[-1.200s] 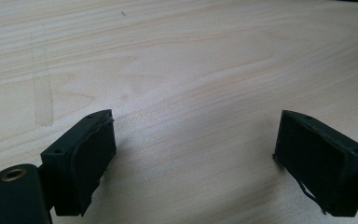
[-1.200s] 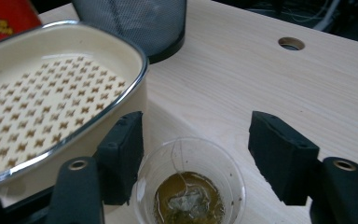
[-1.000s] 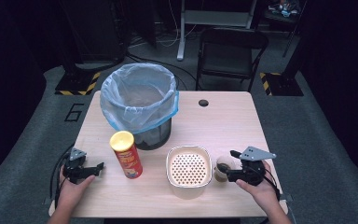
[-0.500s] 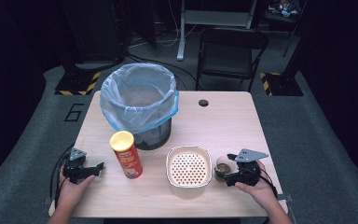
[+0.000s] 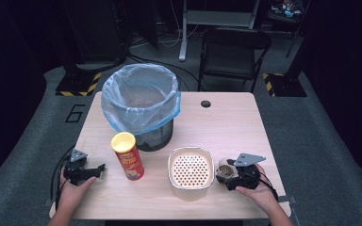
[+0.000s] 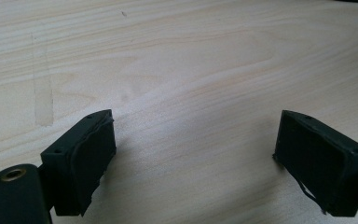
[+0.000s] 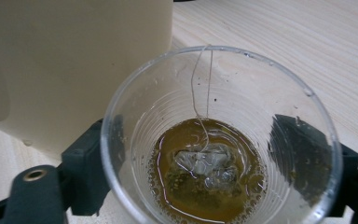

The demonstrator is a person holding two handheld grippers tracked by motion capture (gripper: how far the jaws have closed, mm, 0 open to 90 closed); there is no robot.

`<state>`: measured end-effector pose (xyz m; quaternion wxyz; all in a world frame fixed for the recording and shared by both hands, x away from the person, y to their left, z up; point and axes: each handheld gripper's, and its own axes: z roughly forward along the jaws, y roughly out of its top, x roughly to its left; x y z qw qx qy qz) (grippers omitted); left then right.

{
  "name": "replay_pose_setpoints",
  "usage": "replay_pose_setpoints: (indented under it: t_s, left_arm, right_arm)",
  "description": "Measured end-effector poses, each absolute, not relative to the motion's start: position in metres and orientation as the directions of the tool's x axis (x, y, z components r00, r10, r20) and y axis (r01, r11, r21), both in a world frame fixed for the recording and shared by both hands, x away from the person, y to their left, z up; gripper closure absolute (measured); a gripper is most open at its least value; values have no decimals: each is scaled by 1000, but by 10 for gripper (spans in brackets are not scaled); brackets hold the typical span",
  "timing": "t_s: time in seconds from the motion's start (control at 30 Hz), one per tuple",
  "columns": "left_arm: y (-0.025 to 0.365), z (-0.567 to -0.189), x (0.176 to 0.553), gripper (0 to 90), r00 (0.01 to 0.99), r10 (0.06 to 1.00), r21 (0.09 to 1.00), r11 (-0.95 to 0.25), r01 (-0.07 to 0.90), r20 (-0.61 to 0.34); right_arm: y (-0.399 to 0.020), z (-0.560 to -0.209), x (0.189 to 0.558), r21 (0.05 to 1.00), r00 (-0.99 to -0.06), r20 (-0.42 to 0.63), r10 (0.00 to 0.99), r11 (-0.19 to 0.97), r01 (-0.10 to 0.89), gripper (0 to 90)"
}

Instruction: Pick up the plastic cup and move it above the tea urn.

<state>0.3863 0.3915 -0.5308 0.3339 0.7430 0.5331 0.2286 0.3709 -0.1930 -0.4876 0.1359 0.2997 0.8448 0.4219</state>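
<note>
A white "6" is painted on the grey floor [image 5: 75, 113].

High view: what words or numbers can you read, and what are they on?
"6": white number on the grey floor mat left of the table.
Printing on the red chip can: too small and blurred to read.
Clear cup with the tea bag, between the right gripper jaws: no writing.
</note>
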Motion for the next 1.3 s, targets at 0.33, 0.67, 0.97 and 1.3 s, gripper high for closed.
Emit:
replay_pose_setpoints:
  t_s: [0.33,0.67,0.97,1.3]
  left_arm:
    - [391,-531,386,120,324,946,744,-206,636,-15]
    - [391,-531,387,121,326,945,744,-206,635,-16]
    - [391,-531,387,121,326,945,744,-206,635,-16]
    - [391,-531,387,121,326,945,744,-207,635,-15]
  right_arm:
    - [-194,-485,371,810,-779,3,626,456,369,275]
    - [-194,-483,368,806,-775,-44,630,481,345,310]
    - [-199,-483,372,809,-765,-36,643,468,356,318]
    - [-204,-479,376,788,-755,-52,654,490,371,327]
